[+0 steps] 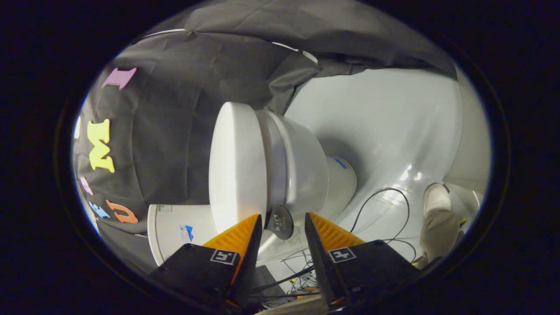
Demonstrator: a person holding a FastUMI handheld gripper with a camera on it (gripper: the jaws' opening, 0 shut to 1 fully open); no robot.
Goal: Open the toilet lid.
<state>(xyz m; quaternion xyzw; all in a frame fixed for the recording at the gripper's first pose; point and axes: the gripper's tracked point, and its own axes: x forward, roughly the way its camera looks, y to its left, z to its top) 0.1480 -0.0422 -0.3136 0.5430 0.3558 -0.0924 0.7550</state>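
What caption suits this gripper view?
Open gripper approaching the closed white plastic toilet lid, its fingers either side of the round grey hinge cap.

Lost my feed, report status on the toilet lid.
Gripper open, holding nothing. Toilet lid closed, just ahead of fingers. Round dark tab between fingertips. Loose cables on floor beyond.

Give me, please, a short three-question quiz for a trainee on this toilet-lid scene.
1. True or false: the toilet lid lies closed on the bowl.
2. The gripper is: A) open, B) shut on the lid, C) shut on a cable.
3. What dark round thing sits between the fingertips?

Key: 1 true; 2 A; 3 the round tab at the lid's rim. A black cable and a shoe lie on the floor.
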